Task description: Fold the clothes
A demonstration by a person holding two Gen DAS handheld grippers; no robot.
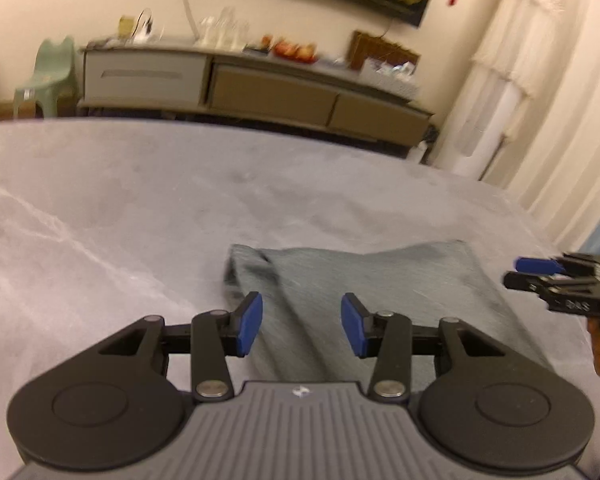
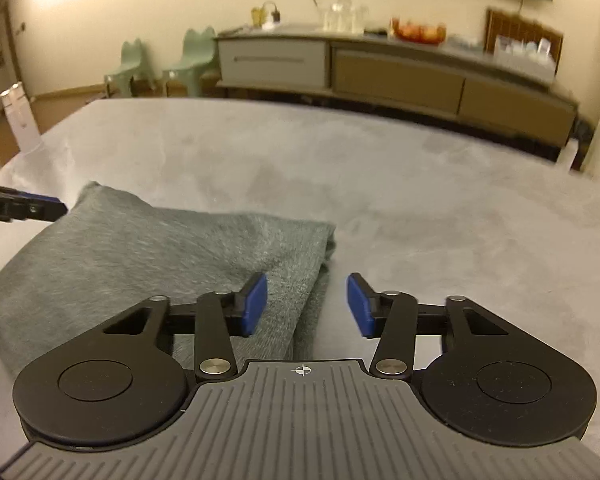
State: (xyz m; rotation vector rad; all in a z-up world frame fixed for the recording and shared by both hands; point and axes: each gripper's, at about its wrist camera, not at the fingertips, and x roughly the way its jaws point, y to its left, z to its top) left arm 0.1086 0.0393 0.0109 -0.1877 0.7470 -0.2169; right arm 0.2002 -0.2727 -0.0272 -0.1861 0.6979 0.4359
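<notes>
Hovering over a grey-green garment [image 1: 352, 280] lying folded on the grey table [image 1: 120, 200], the left gripper [image 1: 302, 324] and right gripper [image 2: 307, 306] both stand open, holding nothing. A fold looks just finished; next likely calls for regripping an edge. Its long axis runs toward the viewer

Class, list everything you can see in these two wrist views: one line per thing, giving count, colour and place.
Garment: one, grey-green, folded, on the table's near part.
Table: one, pale grey.
Sideboard: one, grey and tan, against the far wall.
Small chairs: two, pale green, left of the sideboard.
Fruit bowl: one, orange-red, on the sideboard.
Curtain: white, far right.
Left tool: blue pads, apart, above the garment, holding nothing.
Right tool: blue pads, apart, over the garment's right edge, holding nothing.
</notes>
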